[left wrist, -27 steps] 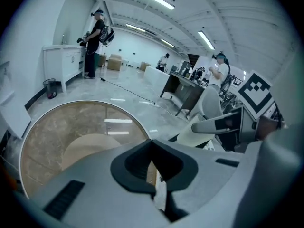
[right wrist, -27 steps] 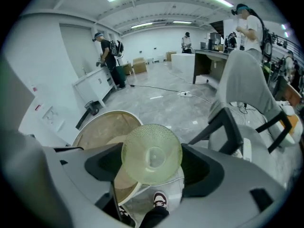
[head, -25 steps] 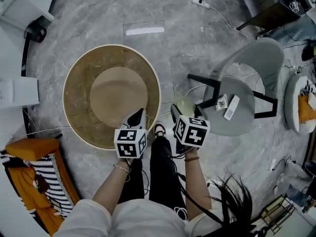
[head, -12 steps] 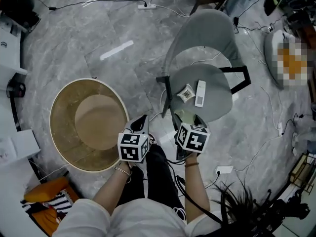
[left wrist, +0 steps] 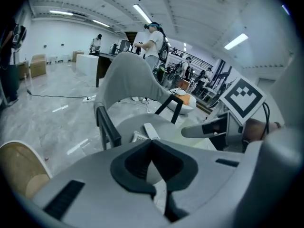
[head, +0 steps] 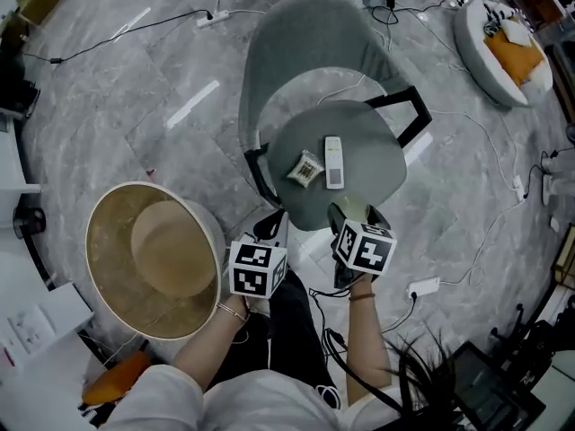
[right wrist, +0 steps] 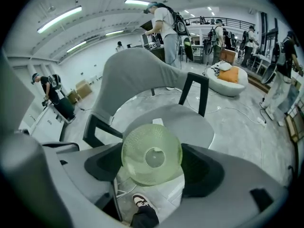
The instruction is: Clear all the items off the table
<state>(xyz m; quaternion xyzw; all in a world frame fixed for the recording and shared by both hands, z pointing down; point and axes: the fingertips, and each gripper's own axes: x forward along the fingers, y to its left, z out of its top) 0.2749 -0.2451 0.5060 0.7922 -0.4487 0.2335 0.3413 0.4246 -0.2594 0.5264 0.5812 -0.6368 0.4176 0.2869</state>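
My right claw (right wrist: 152, 165) pinches the pale green dimpled glass bowl (right wrist: 152, 154) over the near edge of the grey chair seat (head: 359, 164). My left claw (left wrist: 153, 167) is pressed together, empty. Next, I judge, I set the bowl down beside the white remote (head: 333, 162).

chair seat (head: 373, 146) open at front, armrests (head: 257, 176) flanking, remote (head: 333, 162) and packet (head: 306, 169) mid-seat

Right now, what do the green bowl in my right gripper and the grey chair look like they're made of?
Green bowl: translucent glass or plastic, glossy and dimpled; the background shows through it. Grey chair: the shell looks matte and smooth, either moulded plastic or tight fabric. No weave or seam is clear enough to settle it.
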